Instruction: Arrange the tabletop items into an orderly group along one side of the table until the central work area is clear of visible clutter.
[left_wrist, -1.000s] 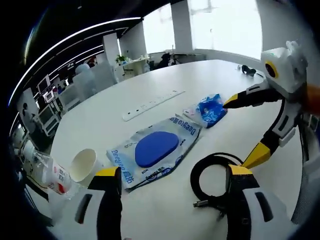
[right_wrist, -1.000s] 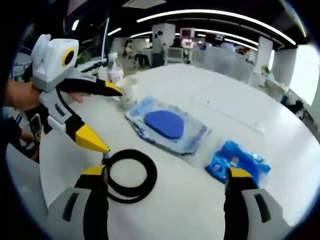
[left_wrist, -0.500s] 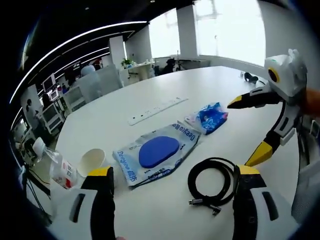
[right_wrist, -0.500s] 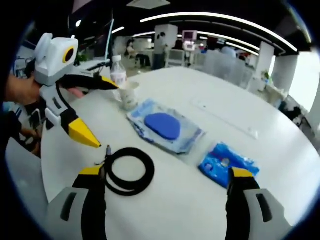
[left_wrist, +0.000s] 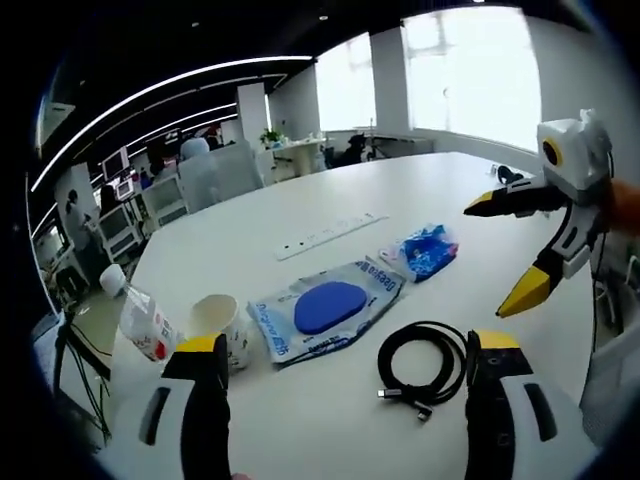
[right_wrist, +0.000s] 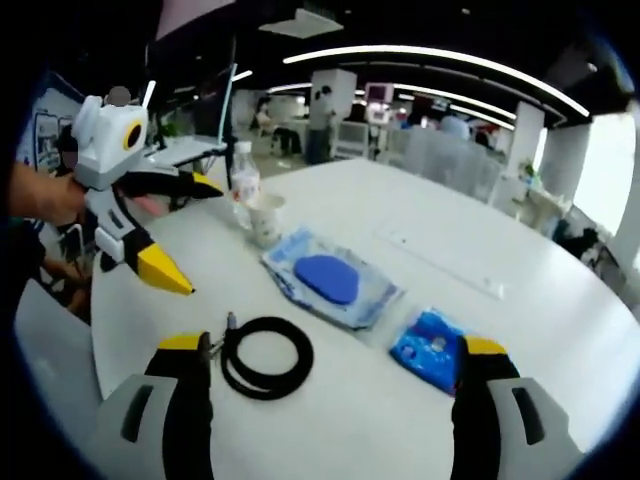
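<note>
A recessed white socket strip (left_wrist: 330, 230) is set into the white desk (left_wrist: 300, 200), lying lengthwise across the top. A dark small object (left_wrist: 507, 175) sits at the desk's far edge near the bright windows (left_wrist: 470, 70). Long ceiling light strips (right_wrist: 430, 65) curve over an open office. Beyond the desk stand white pillars (right_wrist: 332, 95), more desks with monitors (left_wrist: 110, 165), a potted plant (left_wrist: 270, 135) and several people in the distance.
</note>
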